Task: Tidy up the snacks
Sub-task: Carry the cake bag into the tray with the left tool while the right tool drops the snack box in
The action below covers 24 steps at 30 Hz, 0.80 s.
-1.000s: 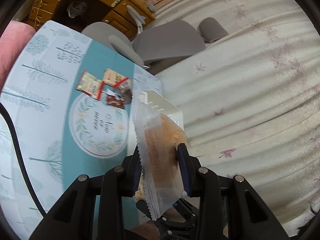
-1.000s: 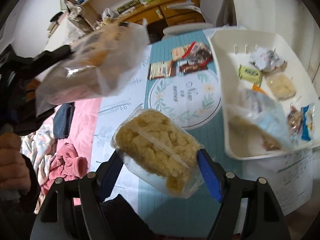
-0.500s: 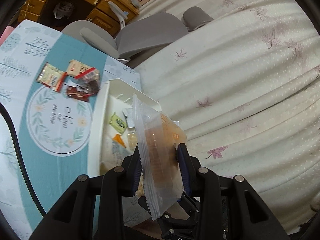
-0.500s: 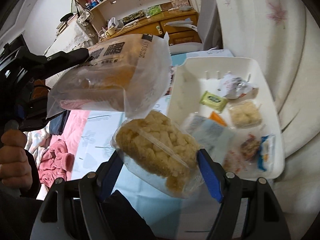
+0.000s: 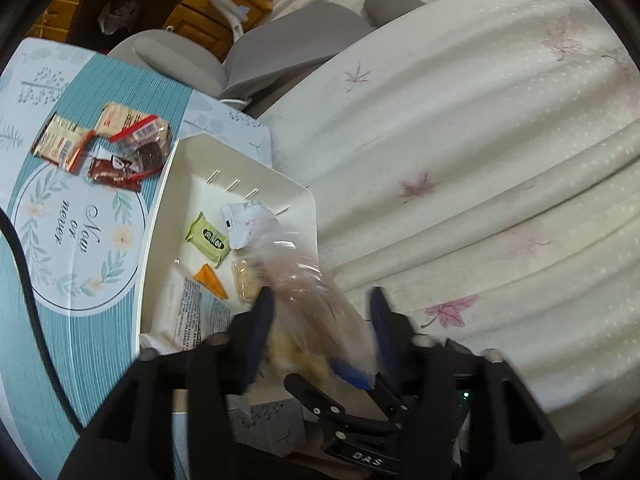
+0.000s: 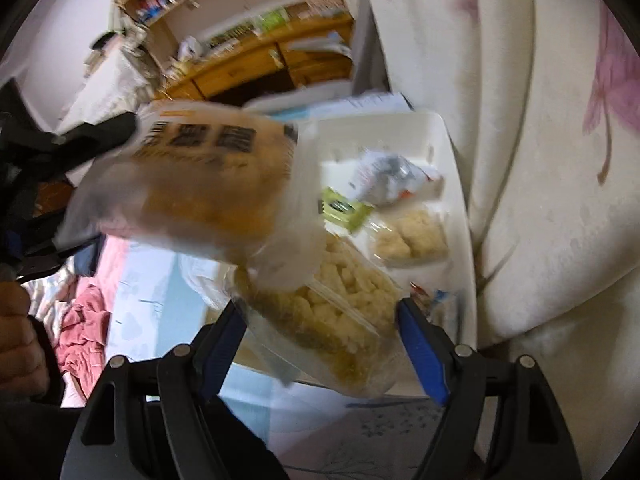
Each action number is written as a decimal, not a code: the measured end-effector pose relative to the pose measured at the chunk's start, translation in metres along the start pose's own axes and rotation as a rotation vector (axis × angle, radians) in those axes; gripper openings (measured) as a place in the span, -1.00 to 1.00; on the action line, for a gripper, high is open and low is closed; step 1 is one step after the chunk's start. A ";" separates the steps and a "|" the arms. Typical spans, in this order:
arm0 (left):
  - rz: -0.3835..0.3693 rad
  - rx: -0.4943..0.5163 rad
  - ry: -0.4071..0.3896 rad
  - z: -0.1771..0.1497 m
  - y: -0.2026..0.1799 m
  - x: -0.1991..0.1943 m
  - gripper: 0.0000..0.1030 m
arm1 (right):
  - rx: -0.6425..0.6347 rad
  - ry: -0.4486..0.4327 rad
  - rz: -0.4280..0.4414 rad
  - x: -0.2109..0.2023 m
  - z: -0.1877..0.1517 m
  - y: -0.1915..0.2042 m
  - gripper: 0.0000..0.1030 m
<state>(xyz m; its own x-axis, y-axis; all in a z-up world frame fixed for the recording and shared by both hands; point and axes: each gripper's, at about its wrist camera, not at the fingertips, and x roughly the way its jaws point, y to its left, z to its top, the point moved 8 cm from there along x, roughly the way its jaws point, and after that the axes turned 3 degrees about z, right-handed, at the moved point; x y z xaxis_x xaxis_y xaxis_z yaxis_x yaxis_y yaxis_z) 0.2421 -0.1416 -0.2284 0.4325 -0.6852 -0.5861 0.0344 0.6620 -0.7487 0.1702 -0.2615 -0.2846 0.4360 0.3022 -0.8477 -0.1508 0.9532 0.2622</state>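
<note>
White plastic tray (image 5: 168,216) sits on a teal patterned tablecloth (image 5: 80,300), seen from the left wrist. Inside it lie a green packet (image 5: 208,239), a white wrapper (image 5: 248,224) and an orange piece (image 5: 211,280). A few red and tan snack packets (image 5: 108,148) rest on the cloth just beside the tray. The left gripper (image 5: 320,320) has its fingers spread wide, with a blurred clear snack bag (image 5: 320,304) loose between them, over the tray's near end.

From the right wrist, the right gripper (image 6: 320,320) is clamped on a clear bag of pale yellow puffs (image 6: 332,312), above the tray (image 6: 452,184). The snack bag (image 6: 192,188), printed with dark characters, hangs blurred at upper left.
</note>
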 end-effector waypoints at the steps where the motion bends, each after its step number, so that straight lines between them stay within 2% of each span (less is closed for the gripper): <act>1: 0.007 -0.004 -0.001 0.000 0.001 0.000 0.31 | 0.018 0.026 -0.002 0.004 -0.002 -0.006 0.54; 2: 0.017 -0.007 -0.004 0.000 0.002 0.000 0.37 | 0.040 0.043 0.004 0.008 -0.003 -0.011 0.55; 5: 0.039 -0.025 -0.011 0.000 0.008 -0.003 0.46 | 0.075 0.042 0.011 0.008 -0.005 -0.017 0.80; 6: 0.045 -0.030 -0.012 0.001 0.011 -0.005 0.47 | 0.083 0.038 0.010 0.008 -0.005 -0.019 0.82; 15: 0.148 -0.059 0.008 -0.001 0.047 -0.026 0.47 | 0.143 0.050 0.028 0.013 -0.012 -0.005 0.82; 20: 0.239 -0.020 0.046 -0.007 0.073 -0.046 0.47 | 0.180 0.053 0.041 0.017 -0.016 0.017 0.82; 24: 0.282 0.008 0.066 -0.009 0.094 -0.066 0.47 | 0.209 0.056 0.052 0.021 -0.021 0.040 0.82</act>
<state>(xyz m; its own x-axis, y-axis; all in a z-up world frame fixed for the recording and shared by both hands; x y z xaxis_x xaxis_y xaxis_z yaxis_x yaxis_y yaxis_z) 0.2089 -0.0373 -0.2627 0.3666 -0.4919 -0.7897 -0.0721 0.8312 -0.5512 0.1552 -0.2169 -0.3015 0.3814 0.3549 -0.8536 0.0179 0.9204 0.3907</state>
